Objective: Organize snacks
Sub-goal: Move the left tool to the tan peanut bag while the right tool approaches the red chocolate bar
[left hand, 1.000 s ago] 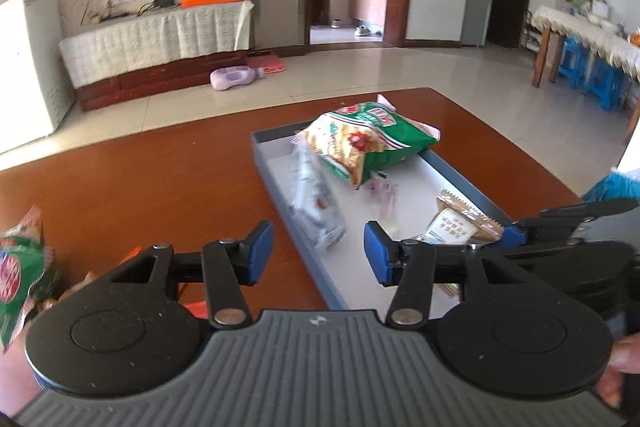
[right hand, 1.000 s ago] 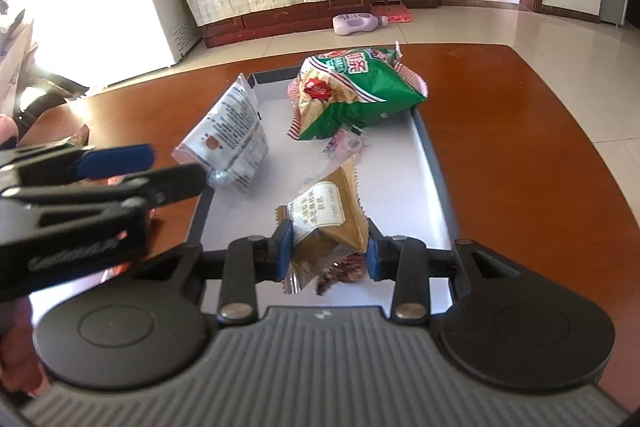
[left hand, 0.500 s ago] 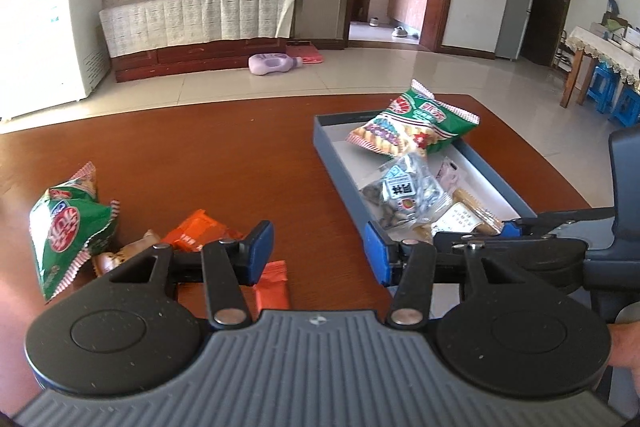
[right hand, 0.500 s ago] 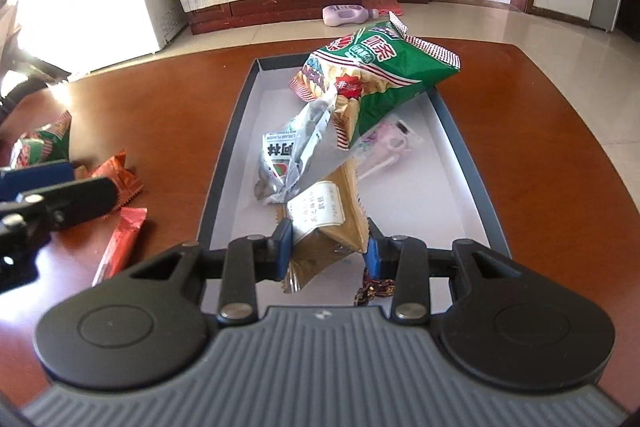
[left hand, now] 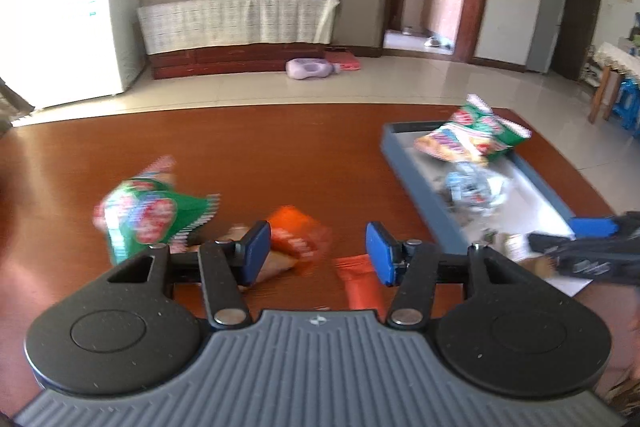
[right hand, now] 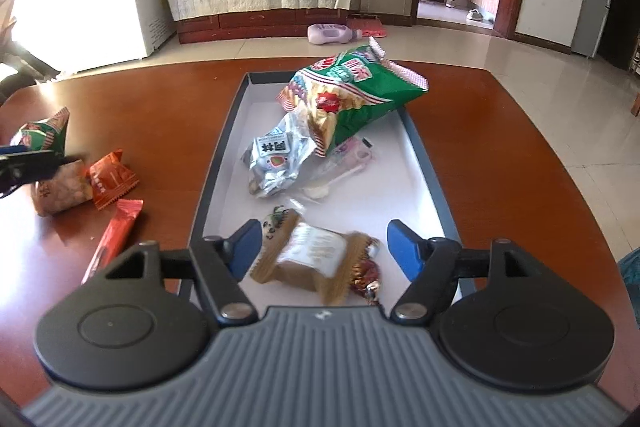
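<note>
Snacks are split between two places: several already lie in the grey tray (right hand: 420, 147), and a cluster waits on the bare table (right hand: 500, 147) toward its left edge. My right gripper (right hand: 324, 247) has just been opening; its jaws now stand wide, and the brown wafer packet (right hand: 316, 259) lies between them on the tray's near end, clear of both pads, so I read it as let go there. Beside it sits a small dark red candy (right hand: 366, 277). Further in, a silver pouch (right hand: 276, 159) leans against the big green chip bag (right hand: 352, 95), which fills the far end, leaving the near floor as the free spot.

My left gripper (left hand: 318, 251) is about half open with nothing held, hovering over the loose cluster: a green bag (left hand: 148, 219), an orange packet (left hand: 296, 239) and a red bar (left hand: 360, 279). That view is blurred, so finer detail escapes me. I judge the orange packet the likeliest next pick.
</note>
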Motion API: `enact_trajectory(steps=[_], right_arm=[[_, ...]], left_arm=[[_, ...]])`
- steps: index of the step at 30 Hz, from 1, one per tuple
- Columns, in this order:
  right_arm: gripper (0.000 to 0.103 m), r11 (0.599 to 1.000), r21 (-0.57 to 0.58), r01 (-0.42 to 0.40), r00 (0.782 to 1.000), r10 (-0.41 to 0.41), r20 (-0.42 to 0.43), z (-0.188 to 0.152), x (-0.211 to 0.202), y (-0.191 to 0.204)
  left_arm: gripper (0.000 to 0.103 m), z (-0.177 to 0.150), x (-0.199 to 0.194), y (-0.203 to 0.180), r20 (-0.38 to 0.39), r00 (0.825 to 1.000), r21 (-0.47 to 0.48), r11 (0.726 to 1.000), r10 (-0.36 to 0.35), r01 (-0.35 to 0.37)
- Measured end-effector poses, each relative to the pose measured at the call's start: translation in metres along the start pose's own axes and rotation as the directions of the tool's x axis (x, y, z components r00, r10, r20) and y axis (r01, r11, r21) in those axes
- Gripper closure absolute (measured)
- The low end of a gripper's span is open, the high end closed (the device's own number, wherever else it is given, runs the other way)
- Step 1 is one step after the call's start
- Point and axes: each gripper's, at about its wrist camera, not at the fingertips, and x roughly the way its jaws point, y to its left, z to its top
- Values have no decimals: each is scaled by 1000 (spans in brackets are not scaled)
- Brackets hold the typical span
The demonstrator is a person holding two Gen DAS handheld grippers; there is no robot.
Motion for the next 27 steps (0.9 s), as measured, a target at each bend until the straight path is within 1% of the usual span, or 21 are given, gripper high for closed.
enact_trajectory(steps=[3,6,9,10,12,14,16,19,21,23,24,27], right_arm=[[32,999,24,-25,998,23,57,2,-13,0],[32,997,-2,-73,993,73,96,2,-23,13],[32,986,-59,-156,976,163,145,2,-37,36],[32,977,-79,-198,967,208,147,0,-40,44],[32,955,-125,-269,952,283,118,-3,-40,66],[32,935,-168,-313,945,325,44,-9,-29,89],[32,929,-191,-318,947,319,-25,-13,-14,107],[32,938,-196,-287,958,279,-66,-14,3,123],[32,946,-179,-270,962,257,-95,-13,16,129],[32,950,-182,-253,965,234,-121,-15,26,137],[32,949,-195,-246,966,224,-130,-18,30,142],[31,945,-238,-225,968,189,-162,-28,37,153]], left_arm=[[44,3,-13,23,4,1000,-24,1000,18,-17],[43,4,-26,39,19,999,-21,999,39,-38],[43,2,-35,55,23,998,-8,998,64,-64],[43,0,-36,60,22,997,-10,998,69,-69],[43,-4,-37,72,19,997,-43,996,77,-76],[43,-6,-37,84,12,997,-88,993,81,-79],[43,-7,-36,91,3,996,-117,989,90,-89],[43,-7,-34,92,-4,997,-120,989,81,-81],[43,-9,-30,90,-13,998,-113,992,61,-62],[43,-11,-25,88,-34,999,-119,992,24,-28],[43,-13,-20,85,-48,999,-110,994,6,-11],[43,-15,-12,74,-66,998,-51,999,14,-17]])
